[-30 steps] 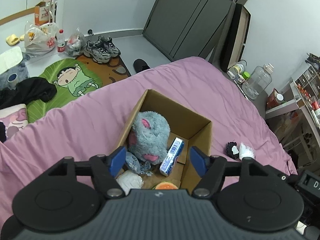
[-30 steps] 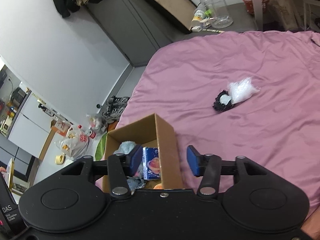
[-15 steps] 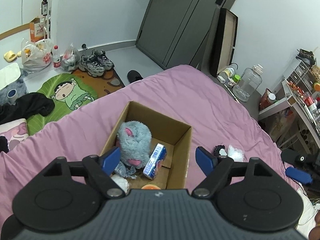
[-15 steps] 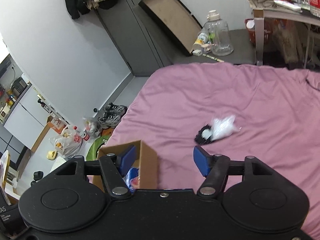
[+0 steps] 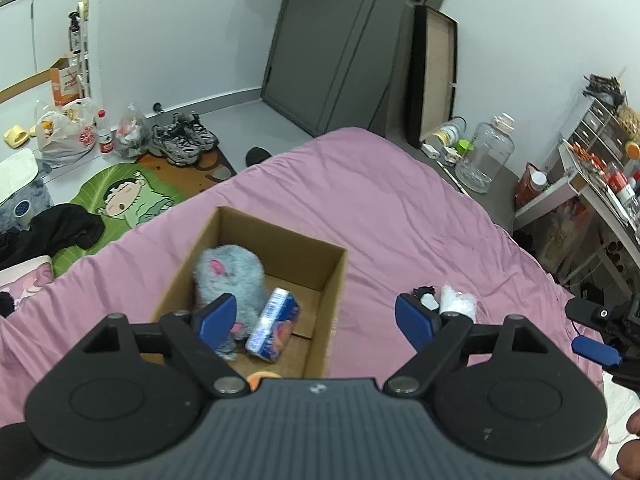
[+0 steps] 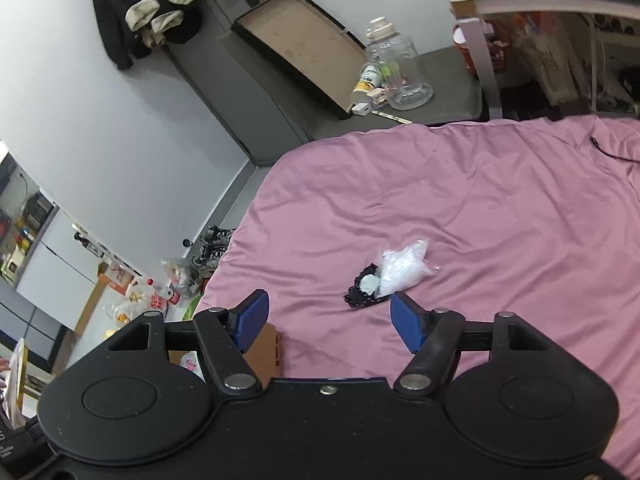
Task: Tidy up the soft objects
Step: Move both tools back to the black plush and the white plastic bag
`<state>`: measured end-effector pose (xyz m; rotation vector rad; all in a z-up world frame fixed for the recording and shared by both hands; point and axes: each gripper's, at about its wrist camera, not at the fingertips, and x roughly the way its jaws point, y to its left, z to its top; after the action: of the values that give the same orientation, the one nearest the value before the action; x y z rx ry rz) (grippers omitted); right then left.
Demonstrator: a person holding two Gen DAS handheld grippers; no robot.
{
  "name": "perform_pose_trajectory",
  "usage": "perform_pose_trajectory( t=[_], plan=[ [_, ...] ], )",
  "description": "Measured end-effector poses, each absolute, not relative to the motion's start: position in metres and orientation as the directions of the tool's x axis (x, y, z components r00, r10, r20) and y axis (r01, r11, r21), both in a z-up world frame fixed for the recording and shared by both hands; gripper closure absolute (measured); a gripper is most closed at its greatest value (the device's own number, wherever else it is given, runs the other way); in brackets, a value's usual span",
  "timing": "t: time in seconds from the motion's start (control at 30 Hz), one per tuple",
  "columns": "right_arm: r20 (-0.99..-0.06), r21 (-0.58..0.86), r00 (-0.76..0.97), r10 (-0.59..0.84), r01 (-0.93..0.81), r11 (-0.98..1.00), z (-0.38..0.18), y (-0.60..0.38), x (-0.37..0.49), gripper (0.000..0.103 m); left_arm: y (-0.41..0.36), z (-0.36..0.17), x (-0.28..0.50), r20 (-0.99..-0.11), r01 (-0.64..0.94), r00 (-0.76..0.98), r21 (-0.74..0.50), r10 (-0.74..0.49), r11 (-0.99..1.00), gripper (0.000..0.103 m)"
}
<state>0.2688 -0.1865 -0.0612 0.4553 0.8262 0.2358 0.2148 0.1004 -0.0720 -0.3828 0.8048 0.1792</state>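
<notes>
Tools pulled back and up from the cardboard box (image 5: 276,280) on the pink bed (image 5: 392,208), both empty. Left tool (image 5: 316,318) spreading its jaws wider than a second ago, nothing between them, now hanging over the box's near right corner instead of directly above the contents. Grey plush toy (image 5: 228,276) and blue-and-white packet (image 5: 274,324) settled inside the box, plush at the left, packet leaning beside it; sliver of something orange (image 5: 262,376) just visible at the near edge. Right tool (image 6: 326,322) also opening, likewise clear, swung away from the box, only a corner of cardboard left at its lower left. Remaining pair out on the bedspread, well right of the box: black lacy item (image 6: 366,290) touching a clear bag of white stuff (image 6: 402,266), now sitting just beyond the right tool's tips. Likely reading: one drop-off finished, next pickup lined up, with the crinkly bag apt to slip or drag its neighbour along.
</notes>
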Motion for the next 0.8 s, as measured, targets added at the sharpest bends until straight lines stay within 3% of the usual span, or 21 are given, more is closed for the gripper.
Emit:
perform_pose_trajectory(
  t=[0.2,0.4,0.5,0.8],
  plan=[
    [-0.644,0.523,0.653,0.398,-0.003,0.852,-0.081,-0.217,0.277,0.036,0.072,-0.078,0.232,-0.732,-0.280,0.681,-0.272,-0.010,0.920,0.007],
    [-0.639,0.599,0.624,0.449,0.038,0.800,-0.107,-0.242,0.293,0.035,0.044,-0.084,0.251,-0.743,-0.254,0.670,-0.248,-0.015,0.935,0.007],
    [-0.637,0.617,0.617,0.462,0.050,0.785,-0.117,-0.251,0.298,0.028,0.034,-0.088,0.261,-0.750,-0.244,0.661,-0.235,-0.016,0.941,0.007],
    [-0.609,0.669,0.599,0.519,0.037,0.743,-0.143,-0.261,0.320,0.027,0.008,-0.106,0.291,-0.752,-0.214,0.656,-0.263,-0.061,0.941,0.007]
  ],
)
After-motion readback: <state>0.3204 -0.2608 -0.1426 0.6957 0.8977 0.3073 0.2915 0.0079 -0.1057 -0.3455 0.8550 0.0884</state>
